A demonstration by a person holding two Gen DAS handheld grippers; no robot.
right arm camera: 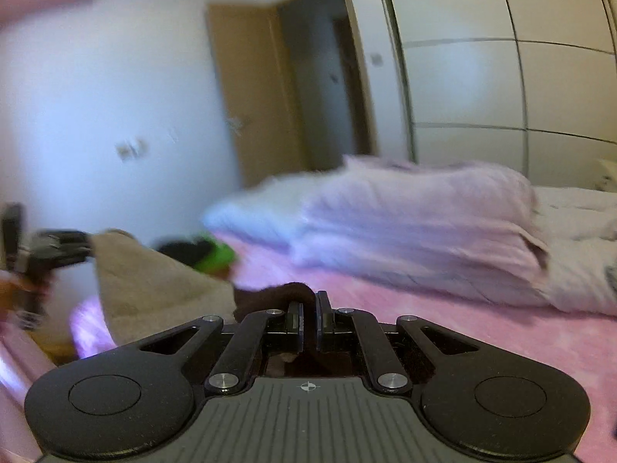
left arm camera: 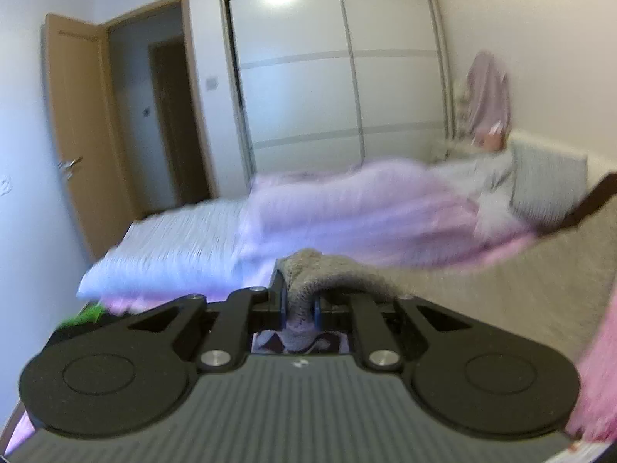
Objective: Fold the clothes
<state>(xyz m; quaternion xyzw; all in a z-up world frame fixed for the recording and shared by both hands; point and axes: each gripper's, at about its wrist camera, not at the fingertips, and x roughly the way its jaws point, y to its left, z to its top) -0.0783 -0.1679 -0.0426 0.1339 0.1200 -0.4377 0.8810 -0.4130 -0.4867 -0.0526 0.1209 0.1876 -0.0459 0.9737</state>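
Note:
A beige fleecy garment (left arm camera: 443, 289) hangs stretched above the bed in the left wrist view. My left gripper (left arm camera: 300, 299) is shut on one bunched edge of it. In the right wrist view the same garment (right arm camera: 154, 293) hangs at the left, running to a dark brown part (right arm camera: 285, 293). My right gripper (right arm camera: 307, 314) is shut on that brown part. The left gripper (right arm camera: 86, 249) shows there at the far left, blurred, holding the beige edge. A dark strip (left arm camera: 590, 204) at the garment's far right end is too blurred to identify.
Under the garment is a bed with a pink sheet (right arm camera: 482, 339). A folded lilac duvet (right arm camera: 416, 231) and a white pillow (left arm camera: 173, 247) lie on it. A green and black object (right arm camera: 212, 254) sits by the bed edge. Behind are a white wardrobe (left arm camera: 339, 77) and an open wooden door (left arm camera: 77, 123).

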